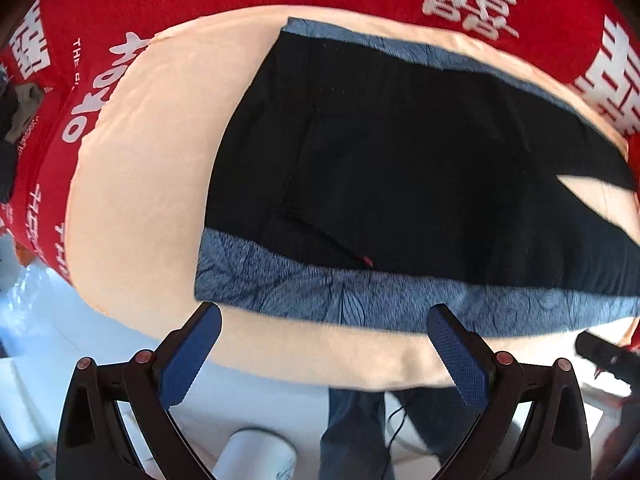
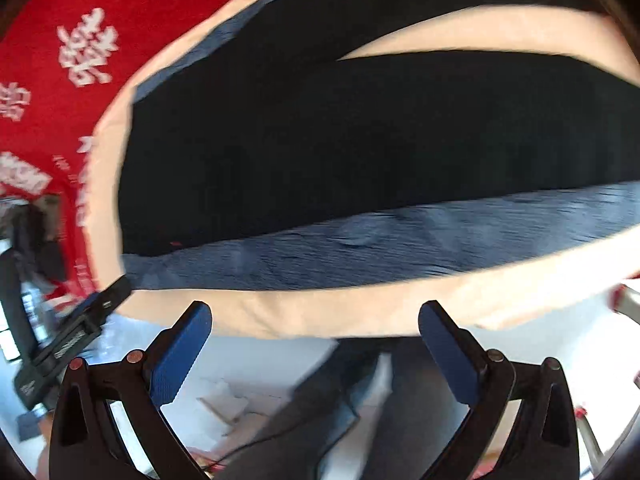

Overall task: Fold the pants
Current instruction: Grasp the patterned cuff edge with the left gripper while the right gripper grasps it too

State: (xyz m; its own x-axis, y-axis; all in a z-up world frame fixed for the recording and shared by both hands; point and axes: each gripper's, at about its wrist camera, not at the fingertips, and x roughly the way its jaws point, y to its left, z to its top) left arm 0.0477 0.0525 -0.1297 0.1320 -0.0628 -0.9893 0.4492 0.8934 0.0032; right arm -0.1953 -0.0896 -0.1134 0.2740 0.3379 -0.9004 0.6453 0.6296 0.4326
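The black pants with blue patterned side bands (image 1: 400, 168) lie flat on the peach cloth-covered table (image 1: 132, 184), long axis left-to-right, just ahead of both wide-open, empty grippers: left hand-held gripper (image 1: 324, 320) faces the waist end, right hand-held gripper (image 2: 316, 316) the legs.

Peach-coloured soft cloth (image 1: 132, 184) is covering the desk, w/ a red fabric printed w/ white Chinese characters (image 1: 520, 8) lying beyond it. Pale glossy floor (image 1: 48, 320) is reflecting bright daylight below the desk edge. A white cylindrical container (image 1: 256, 456) is standing on the floor, nr a thin black cable (image 1: 396, 420).
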